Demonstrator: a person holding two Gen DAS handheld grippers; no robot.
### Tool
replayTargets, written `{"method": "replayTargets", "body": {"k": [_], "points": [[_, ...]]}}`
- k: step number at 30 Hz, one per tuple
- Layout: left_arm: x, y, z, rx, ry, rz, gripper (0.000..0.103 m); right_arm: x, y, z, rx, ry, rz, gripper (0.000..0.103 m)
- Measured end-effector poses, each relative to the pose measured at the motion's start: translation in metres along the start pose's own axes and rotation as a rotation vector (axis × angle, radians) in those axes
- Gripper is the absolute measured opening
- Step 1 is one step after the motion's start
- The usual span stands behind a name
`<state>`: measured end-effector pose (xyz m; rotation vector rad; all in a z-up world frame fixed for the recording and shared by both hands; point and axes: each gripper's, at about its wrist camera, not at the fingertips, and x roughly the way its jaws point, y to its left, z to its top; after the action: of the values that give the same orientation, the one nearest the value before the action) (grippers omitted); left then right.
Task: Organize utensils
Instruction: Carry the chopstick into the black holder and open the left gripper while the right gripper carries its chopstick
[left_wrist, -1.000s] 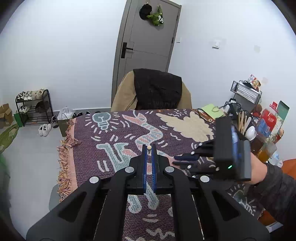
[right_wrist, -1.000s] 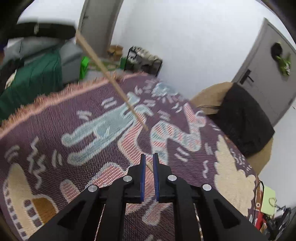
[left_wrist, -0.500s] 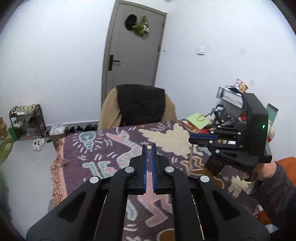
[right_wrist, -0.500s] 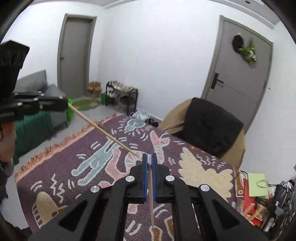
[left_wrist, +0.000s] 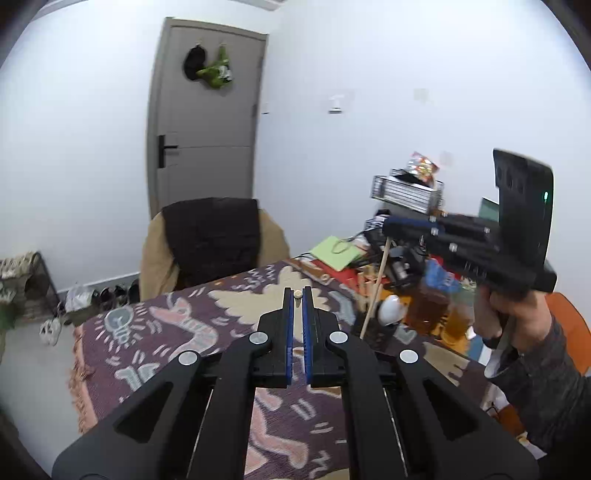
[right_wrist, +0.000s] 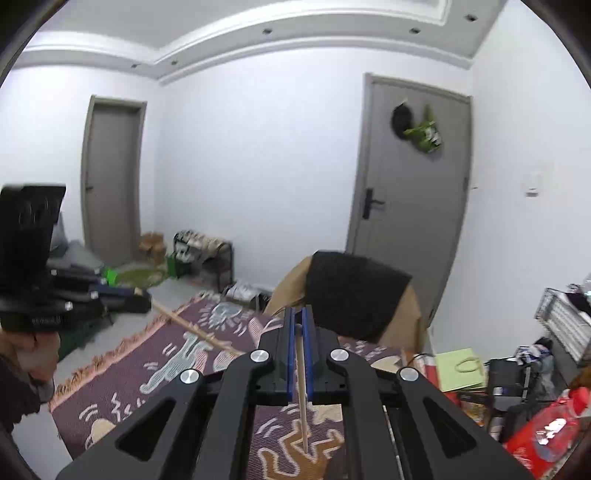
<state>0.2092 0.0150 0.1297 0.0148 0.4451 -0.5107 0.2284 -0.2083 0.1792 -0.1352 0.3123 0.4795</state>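
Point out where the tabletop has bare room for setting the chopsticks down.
The patterned tablecloth lies bare from its fringed edge to the draped chair. Crowded: the far right end, with the green folder, white cup and wire rack.

No text, label, brand or number can be read in either view. The snack packet (left_wrist: 424, 167) on the wire basket (left_wrist: 406, 190) and the red package (right_wrist: 546, 432) at the table's edge carry print, but it is too small and blurred to make out. A faint line of lettering on the body of the left gripper (right_wrist: 146, 295), seen from the right wrist, is likewise illegible.
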Motion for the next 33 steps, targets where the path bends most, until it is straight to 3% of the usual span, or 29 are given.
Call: {"method": "replayTargets", "body": {"k": [8,15,26,27,28,29,30,33], "points": [[0.015,-0.044,0.019,0.05,0.017,-0.087,0.005,-0.031,-0.034,0.001,0.05,-0.039,-0.059,0.005],[0.025,-0.068,0.023,0.092,0.048,-0.119,0.005,-0.017,-0.054,-0.02,0.103,-0.032,-0.058,0.005],[0.037,-0.086,0.033,0.121,0.1,-0.14,0.005,0.021,-0.076,-0.049,0.19,0.115,-0.054,0.007],[0.039,-0.088,0.035,0.126,0.109,-0.14,0.005,0.023,-0.078,-0.051,0.206,0.125,-0.057,0.012],[0.042,-0.09,0.036,0.131,0.12,-0.143,0.005,0.023,-0.079,-0.054,0.218,0.127,-0.058,0.042],[0.044,-0.092,0.036,0.135,0.129,-0.146,0.005,0.019,-0.08,-0.056,0.224,0.107,-0.073,0.079],[0.047,-0.094,0.037,0.141,0.139,-0.148,0.005,0.011,-0.081,-0.057,0.224,0.066,-0.106,0.087],[0.055,-0.1,0.039,0.158,0.168,-0.153,0.005,0.0,-0.09,-0.059,0.256,0.05,-0.107,0.076]]}}
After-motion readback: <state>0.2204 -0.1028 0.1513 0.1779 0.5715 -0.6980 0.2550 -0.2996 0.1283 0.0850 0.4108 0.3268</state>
